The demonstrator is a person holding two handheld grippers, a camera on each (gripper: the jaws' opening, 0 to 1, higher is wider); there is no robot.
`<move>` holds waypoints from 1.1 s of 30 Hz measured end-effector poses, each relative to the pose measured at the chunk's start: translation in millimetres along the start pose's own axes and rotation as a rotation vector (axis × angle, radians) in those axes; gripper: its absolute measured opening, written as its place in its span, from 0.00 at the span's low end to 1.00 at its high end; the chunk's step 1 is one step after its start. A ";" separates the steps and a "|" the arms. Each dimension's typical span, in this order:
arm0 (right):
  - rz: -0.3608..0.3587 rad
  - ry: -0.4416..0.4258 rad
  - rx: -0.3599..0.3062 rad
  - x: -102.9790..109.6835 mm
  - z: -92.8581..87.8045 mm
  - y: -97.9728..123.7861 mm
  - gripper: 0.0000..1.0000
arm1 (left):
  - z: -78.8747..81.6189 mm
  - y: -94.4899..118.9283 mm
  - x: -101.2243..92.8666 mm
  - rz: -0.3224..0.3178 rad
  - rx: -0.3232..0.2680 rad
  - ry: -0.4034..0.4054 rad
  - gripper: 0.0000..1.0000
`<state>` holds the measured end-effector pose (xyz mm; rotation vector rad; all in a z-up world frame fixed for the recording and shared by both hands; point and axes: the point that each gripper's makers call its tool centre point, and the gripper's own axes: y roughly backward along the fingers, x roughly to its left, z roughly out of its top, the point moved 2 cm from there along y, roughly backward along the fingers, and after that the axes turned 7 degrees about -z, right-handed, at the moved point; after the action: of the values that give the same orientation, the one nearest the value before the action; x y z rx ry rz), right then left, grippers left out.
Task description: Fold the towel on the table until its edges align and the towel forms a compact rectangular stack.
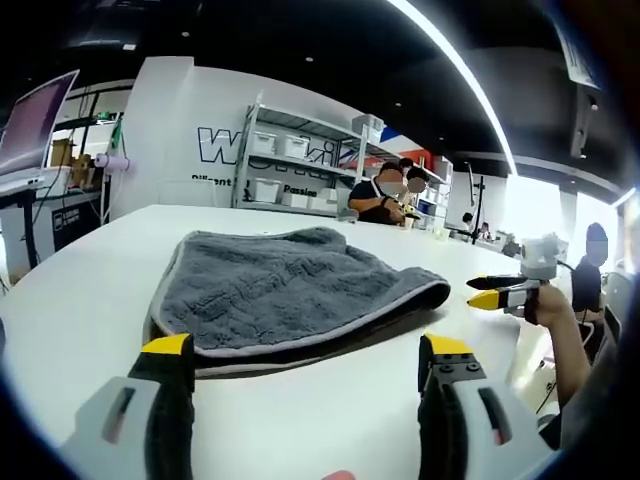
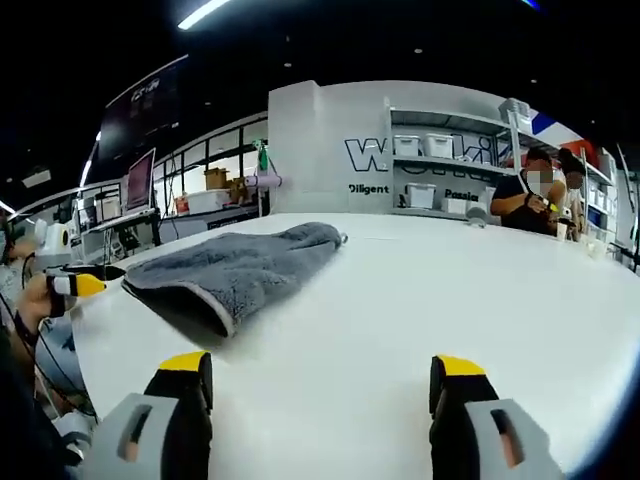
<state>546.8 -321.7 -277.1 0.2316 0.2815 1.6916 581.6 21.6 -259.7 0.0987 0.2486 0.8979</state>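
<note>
Towel [image 1: 290, 290] folded on table [image 1: 90, 310], shelves [image 1: 300, 160] behind

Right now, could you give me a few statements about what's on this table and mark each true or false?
1. The grey terry towel lies folded over on the white table. True.
2. The left gripper clamps the towel. False: its jaws are open, short of the towel.
3. The right gripper is open over bare table. True.
4. The towel is red. False: it is grey with a lighter edge.
</note>
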 end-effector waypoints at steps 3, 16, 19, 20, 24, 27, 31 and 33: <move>0.002 -0.001 0.005 0.4 -0.8 -0.6 0.96 | -0.9 -0.3 0.2 -0.002 0.003 0.003 0.98; 0.016 0.004 0.026 5.0 -3.4 -1.9 0.99 | -1.4 0.3 3.2 0.002 0.006 0.005 0.98; 0.020 0.002 0.026 5.6 -3.5 -2.0 0.99 | -1.5 0.2 3.1 0.001 0.007 0.005 0.98; 0.020 0.002 0.025 5.8 -3.2 -1.9 0.99 | -1.5 0.3 3.1 0.001 0.007 0.006 0.98; 0.022 0.004 0.022 5.9 -1.8 -1.2 0.99 | -1.7 0.4 3.0 0.000 0.008 0.008 0.98; 0.021 0.003 0.022 5.7 -1.6 -0.5 0.99 | -2.3 -0.2 1.7 -0.007 0.012 0.009 0.98; 0.025 0.002 0.021 5.7 -1.2 0.1 0.99 | -6.4 -6.1 -4.4 -0.039 0.039 0.008 0.98; 0.025 0.000 0.019 5.4 -0.9 0.4 0.99 | -8.8 -9.3 -5.4 -0.047 0.057 0.012 0.98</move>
<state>545.4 -316.5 -277.9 0.2503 0.2961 1.7140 583.2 11.4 -269.0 0.1395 0.2864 0.8453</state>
